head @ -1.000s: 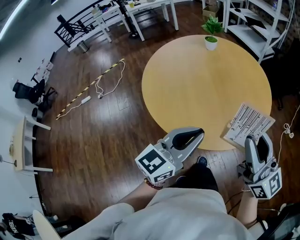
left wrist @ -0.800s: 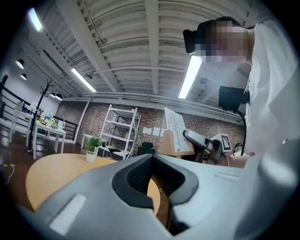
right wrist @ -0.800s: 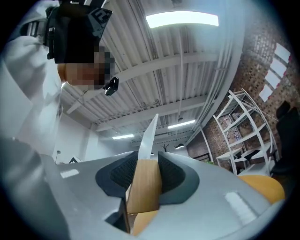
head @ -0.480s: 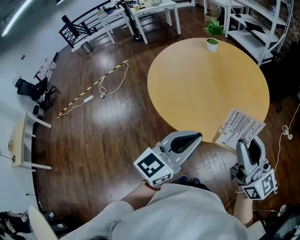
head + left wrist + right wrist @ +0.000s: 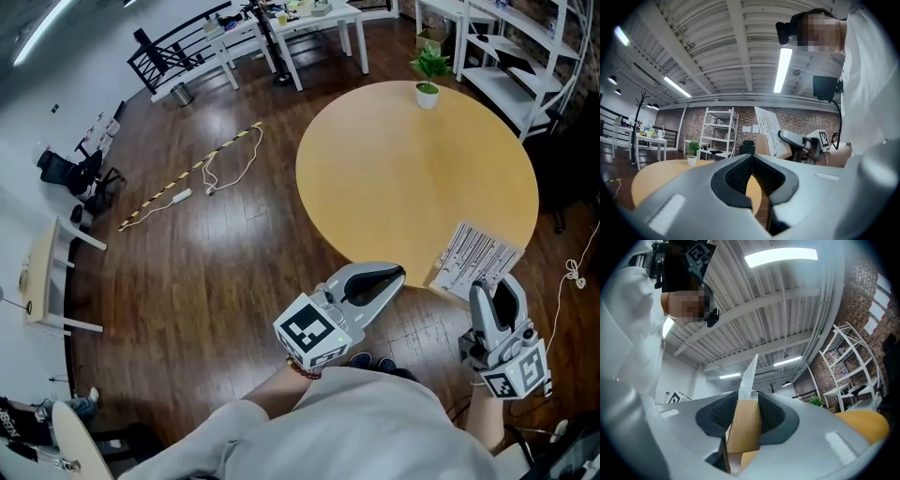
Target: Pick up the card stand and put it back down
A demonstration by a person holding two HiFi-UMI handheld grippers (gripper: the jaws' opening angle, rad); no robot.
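The card stand (image 5: 478, 255) is a white printed card set in a small wooden base. My right gripper (image 5: 494, 287) is shut on it and holds it over the near right edge of the round wooden table (image 5: 412, 178). In the right gripper view the wooden base (image 5: 743, 425) sits clamped between the dark pads, and the card (image 5: 749, 376) rises as a thin white blade. My left gripper (image 5: 397, 273) hovers shut and empty just off the table's near edge. In the left gripper view its jaws (image 5: 752, 159) meet, with the card (image 5: 768, 129) and the right gripper (image 5: 797, 139) to the right.
A small potted plant (image 5: 427, 80) stands at the table's far edge. White shelving (image 5: 511, 47) is at the back right, and white tables (image 5: 300, 23) and a black rack (image 5: 173, 56) at the back. Cables (image 5: 202, 173) lie on the dark wood floor to the left.
My right gripper with the card stand shifted a little left and toward me, then held still. The left gripper stayed almost in place.
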